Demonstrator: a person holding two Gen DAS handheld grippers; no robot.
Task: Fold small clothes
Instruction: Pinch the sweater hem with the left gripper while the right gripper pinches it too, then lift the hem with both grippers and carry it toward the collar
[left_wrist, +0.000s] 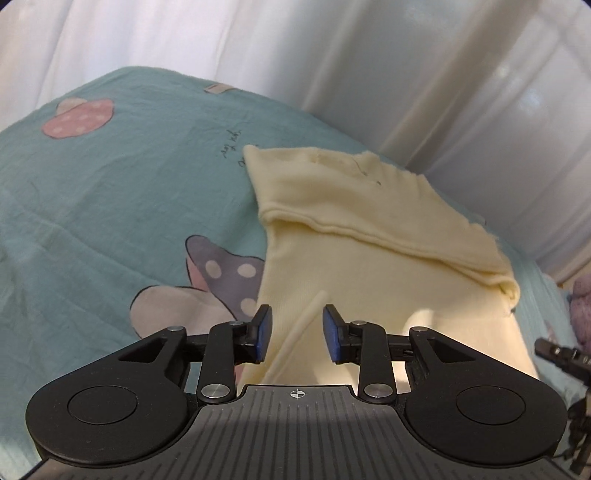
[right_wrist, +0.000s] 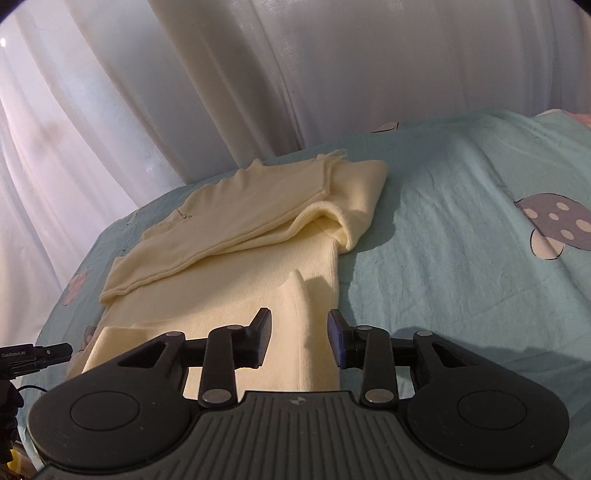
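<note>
Left wrist view: left gripper is hovering open, holding nothing — cream garment is lying directly ahead on the bedsheet, long axis running away; right gripper likewise open, equally near.

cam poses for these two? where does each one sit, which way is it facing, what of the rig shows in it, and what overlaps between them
Left wrist: sits on the left gripper, looking forward over the left side of the cream knit garment on the teal cartoon-print bedsheet toward the white curtain; its own open fingers show, plus the other gripper's tip at right.
Right wrist: sits on the right gripper, facing the garment's right side; its own open fingers show.
Shared: garment, bedsheet, curtain.
</note>
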